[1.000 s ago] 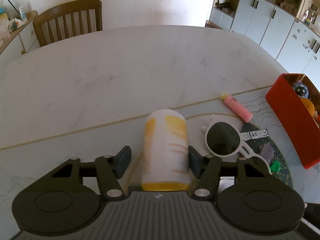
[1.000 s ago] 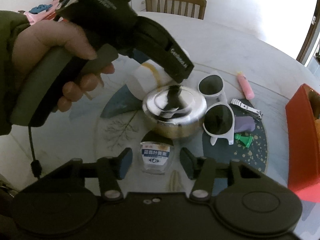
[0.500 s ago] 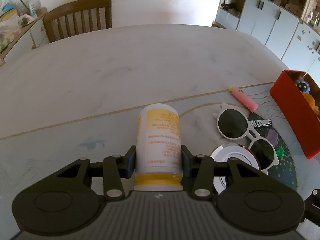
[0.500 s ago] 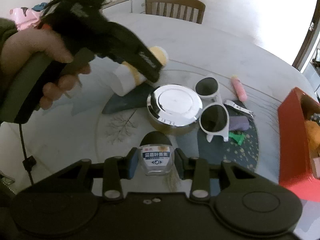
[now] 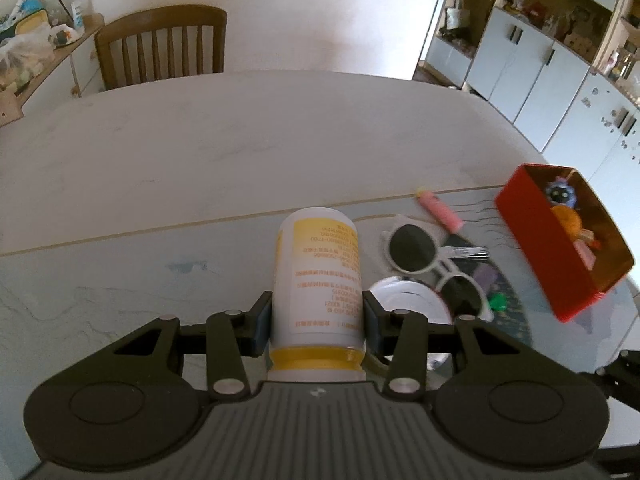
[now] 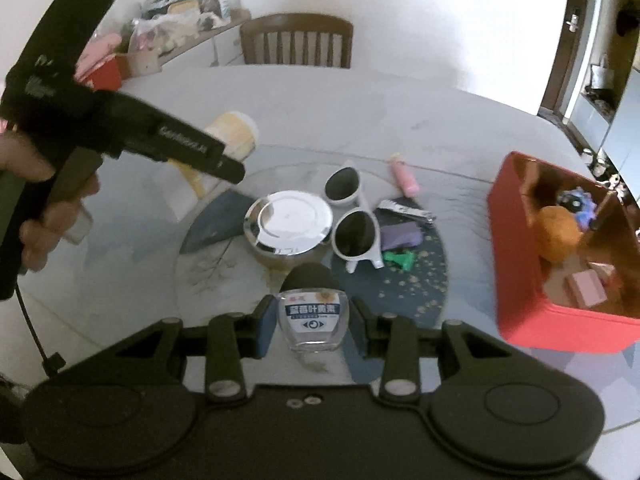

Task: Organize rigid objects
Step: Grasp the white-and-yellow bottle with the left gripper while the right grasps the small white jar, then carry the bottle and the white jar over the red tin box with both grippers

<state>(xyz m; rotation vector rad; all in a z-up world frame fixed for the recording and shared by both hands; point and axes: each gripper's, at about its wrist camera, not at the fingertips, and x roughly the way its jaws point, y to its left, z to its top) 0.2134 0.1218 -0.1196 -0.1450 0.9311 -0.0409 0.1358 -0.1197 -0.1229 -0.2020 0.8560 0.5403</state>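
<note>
- My left gripper (image 5: 316, 316) clamped the bottle (image 5: 316, 280); my right gripper (image 6: 314, 320) clamped the jar (image 6: 314, 322) — both held above the tabletop (image 5: 200, 160).
- I judged either smooth container could slip before the box (image 6: 560, 312) — a shallow pinch.

A broad bare stretch of the table (image 5: 240, 152) fills the upper half of the left wrist frame, open to any passing hand. Right of centre, a cluster crowds the way: white sunglasses (image 5: 424, 252), a metal tin (image 6: 289, 222), nail clippers (image 6: 406, 211), and a pink tube (image 5: 440, 212). A red box (image 5: 548, 252) blocks the right edge.
</note>
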